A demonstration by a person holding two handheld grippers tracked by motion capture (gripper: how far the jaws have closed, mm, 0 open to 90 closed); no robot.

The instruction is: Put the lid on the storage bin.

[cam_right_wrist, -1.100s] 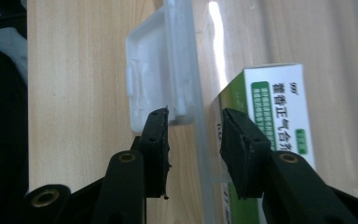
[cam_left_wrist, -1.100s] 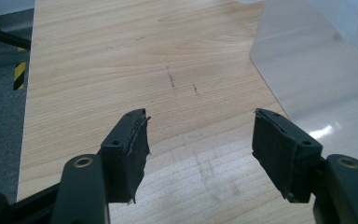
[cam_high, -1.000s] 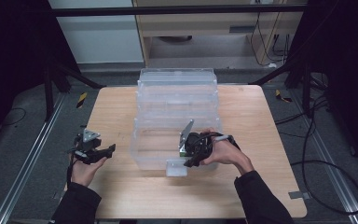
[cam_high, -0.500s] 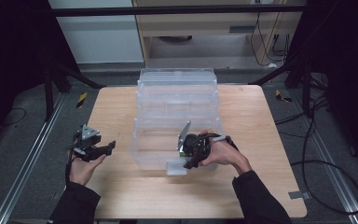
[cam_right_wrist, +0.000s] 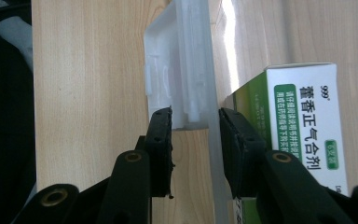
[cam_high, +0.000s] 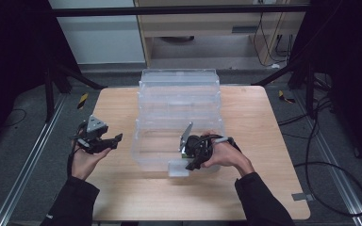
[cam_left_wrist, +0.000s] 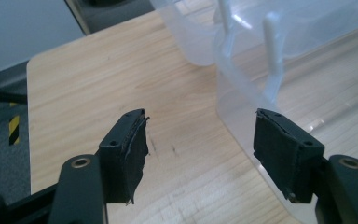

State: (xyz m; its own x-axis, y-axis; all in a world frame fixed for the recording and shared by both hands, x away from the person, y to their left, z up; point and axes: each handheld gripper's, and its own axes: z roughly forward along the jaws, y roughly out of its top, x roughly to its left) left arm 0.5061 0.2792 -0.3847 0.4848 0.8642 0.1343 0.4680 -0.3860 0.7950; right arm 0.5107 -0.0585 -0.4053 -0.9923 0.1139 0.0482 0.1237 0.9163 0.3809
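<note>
The clear plastic storage box (cam_high: 179, 136) stands mid-table, its white front latch (cam_right_wrist: 177, 79) at the near wall. The right gripper (cam_right_wrist: 195, 126) straddles that wall at the latch, jaws part-closed, one outside, one inside; whether the pads press cannot be told. A green-and-white medicine carton (cam_right_wrist: 303, 130) lies inside, just beside the inner jaw. The left gripper (cam_left_wrist: 200, 144) hovers spread wide and empty left of the box over the wooden table (cam_high: 122, 108).

Dark sleeves cover both forearms. Each hand-held gripper, left (cam_high: 116, 138) and right (cam_high: 190, 165), is black with a grey three-cornered plate; brass-ringed screws, black padded jaws.
</note>
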